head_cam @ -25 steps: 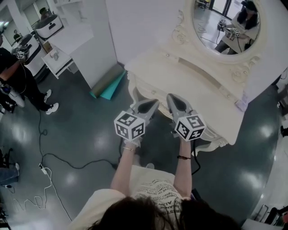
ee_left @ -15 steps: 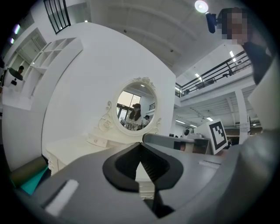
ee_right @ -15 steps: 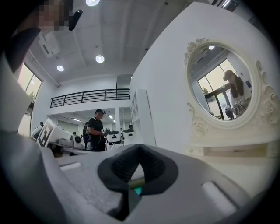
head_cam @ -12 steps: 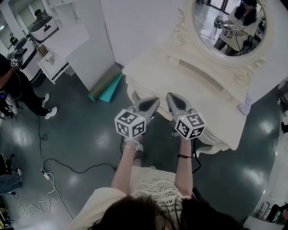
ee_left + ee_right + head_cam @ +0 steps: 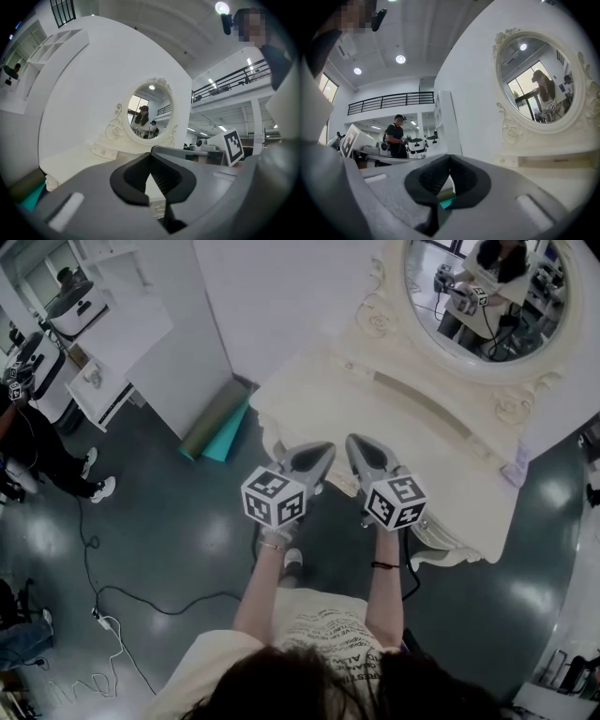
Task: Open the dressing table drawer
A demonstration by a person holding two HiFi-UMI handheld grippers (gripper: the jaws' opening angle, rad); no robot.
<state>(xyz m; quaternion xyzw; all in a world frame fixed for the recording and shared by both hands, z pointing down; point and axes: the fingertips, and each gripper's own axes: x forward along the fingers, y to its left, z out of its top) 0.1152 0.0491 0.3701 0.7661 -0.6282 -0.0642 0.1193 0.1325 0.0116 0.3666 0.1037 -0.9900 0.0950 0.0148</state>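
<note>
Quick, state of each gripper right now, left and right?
Left gripper: closed, holding nothing.
Right gripper: closed, holding nothing.

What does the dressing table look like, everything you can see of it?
The dressing table is cream-white and looks like painted wood. It stands against a white wall panel. An oval mirror rises at its back in a carved scrollwork frame, with a low raised ledge beneath it. The top looks almost bare, the front edge is scalloped, and a curved leg shows at the right. The drawer front is hidden from above. The left gripper and right gripper sit over the front edge; contact is unclear.
</note>
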